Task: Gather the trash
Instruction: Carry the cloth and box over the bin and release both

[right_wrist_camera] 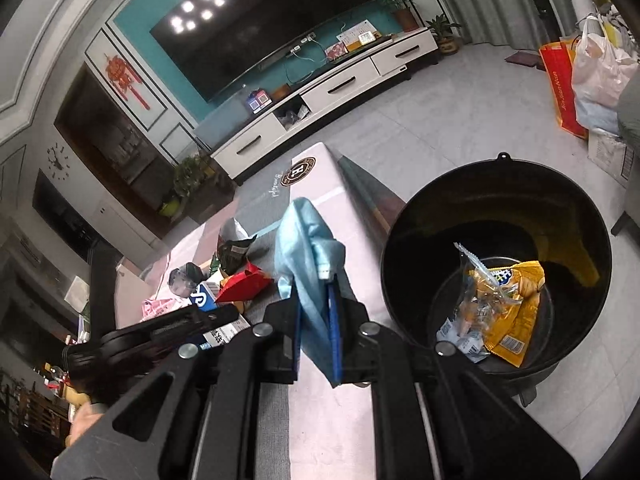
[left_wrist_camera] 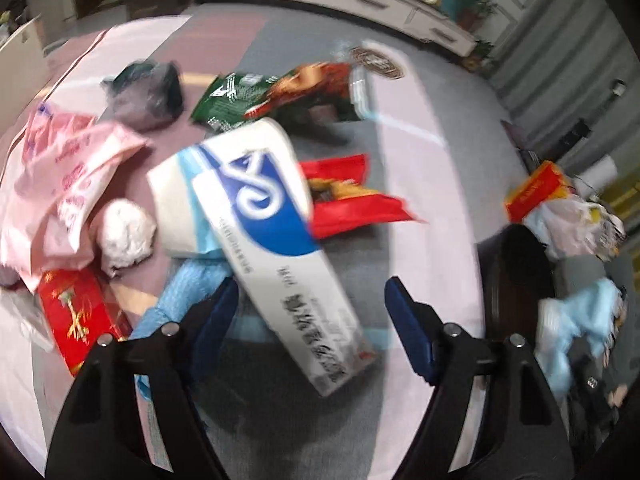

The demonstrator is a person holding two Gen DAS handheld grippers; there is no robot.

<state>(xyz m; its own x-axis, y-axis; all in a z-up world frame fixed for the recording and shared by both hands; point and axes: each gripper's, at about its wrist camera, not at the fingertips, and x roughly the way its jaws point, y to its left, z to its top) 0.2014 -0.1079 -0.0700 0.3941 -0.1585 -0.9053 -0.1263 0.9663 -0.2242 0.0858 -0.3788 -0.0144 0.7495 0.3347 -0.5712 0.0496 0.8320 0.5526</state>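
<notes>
My left gripper (left_wrist_camera: pixel 312 304) is open above the table, its jaws either side of a white and blue box (left_wrist_camera: pixel 276 236) that lies on the trash pile. Around the box lie a white roll (left_wrist_camera: pixel 176 208), a red wrapper (left_wrist_camera: pixel 348 200), a green wrapper (left_wrist_camera: pixel 228 98), a pink bag (left_wrist_camera: pixel 68 184), a crumpled tissue (left_wrist_camera: pixel 124 232) and a red packet (left_wrist_camera: pixel 76 316). My right gripper (right_wrist_camera: pixel 316 304) is shut on a light blue cloth-like wrapper (right_wrist_camera: pixel 308 248), held just left of the black bin (right_wrist_camera: pixel 404 240). The bin holds a yellow snack bag (right_wrist_camera: pixel 516 312) and clear wrappers.
The bin (left_wrist_camera: pixel 516 280) stands at the table's right edge in the left wrist view. A TV cabinet (right_wrist_camera: pixel 332 92) lines the far wall. Shopping bags (right_wrist_camera: pixel 592 68) stand on the floor at the right. The left gripper's arm (right_wrist_camera: pixel 168 328) shows at the right wrist view's left.
</notes>
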